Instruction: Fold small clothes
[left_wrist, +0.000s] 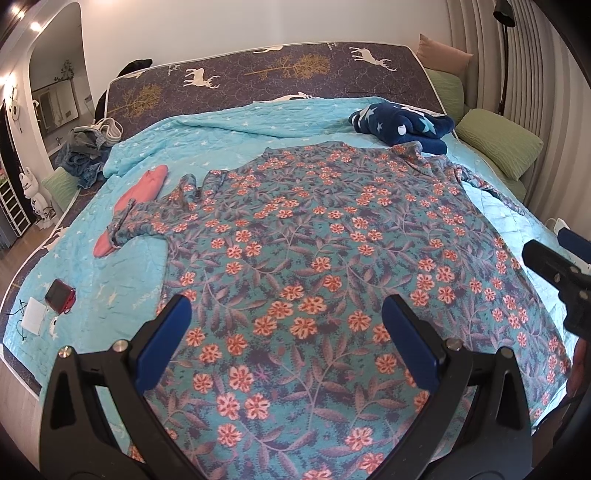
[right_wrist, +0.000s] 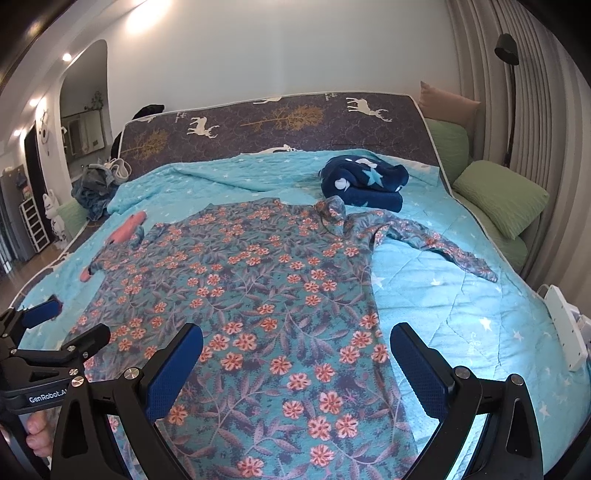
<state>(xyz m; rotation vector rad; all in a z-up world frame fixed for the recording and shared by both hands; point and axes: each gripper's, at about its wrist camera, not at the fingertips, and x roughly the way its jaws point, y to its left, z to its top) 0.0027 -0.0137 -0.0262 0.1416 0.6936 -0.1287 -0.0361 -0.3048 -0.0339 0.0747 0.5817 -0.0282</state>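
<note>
The left hand-held gripper hovers over the near hem of the shirt, its blue fingers spread wide with nothing between them. The right hand-held gripper hangs just to its right, also spread and empty, straddling the shirt's right edge where the cloth meets the quilt.

The flowered shirt lies flat on the bed, filling most of the near half of the light blue quilt. Its long axis runs from near to far: hem toward the grippers, collar pointing at the far end of the mattress. The right sleeve trails out to the right, loose and a little twisted; the left sleeve reaches left and lies across a pink garment.

To my eye the shirt is spread but no fold has begun, so this looks like the start of the first fold. The next move likely calls for each gripper to drop and pinch an edge or a sleeve, then carry it across the body.

A folded navy blanket with stars sits just beyond the collar, and green pillows line the far right side.
</note>
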